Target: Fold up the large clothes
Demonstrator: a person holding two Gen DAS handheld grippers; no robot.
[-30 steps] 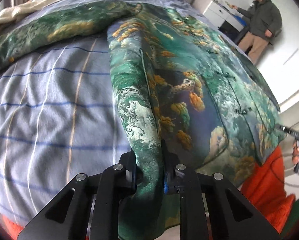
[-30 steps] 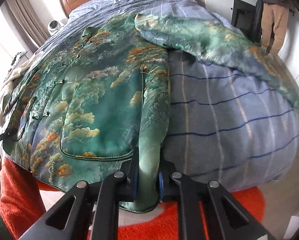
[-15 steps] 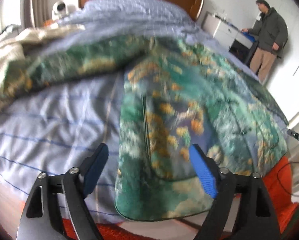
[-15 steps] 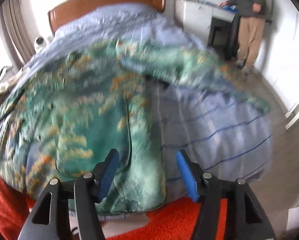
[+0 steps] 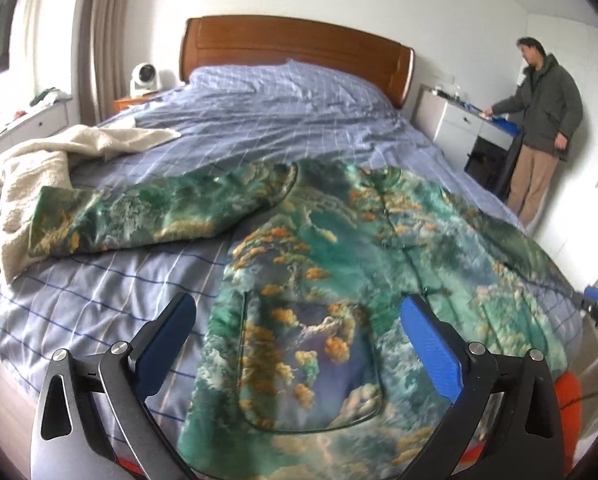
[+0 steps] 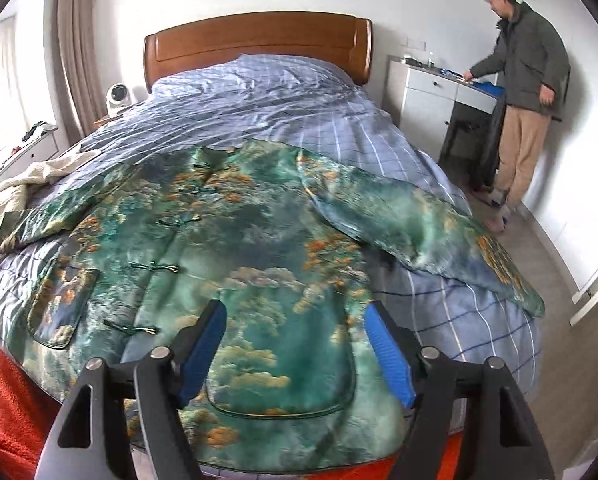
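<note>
Both the left tool (image 5: 299, 344) and right tool (image 6: 297, 354) are spread, holding nothing. The glossy green jacket (image 6: 227, 264) lies flat across the bed (image 6: 283, 92); only the left view shows the fleecy cream blanket (image 5: 51, 168) fully, middle left.

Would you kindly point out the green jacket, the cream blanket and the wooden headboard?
green jacket (image 6: 259, 248): right wrist view, chest panel.
cream blanket (image 5: 39, 160): left wrist view, bunched middle.
wooden headboard (image 6: 259, 40): right wrist view, centre panel.

one jacket (image 6: 235, 248), one towel (image 5: 39, 168), one man (image 6: 527, 80)
</note>
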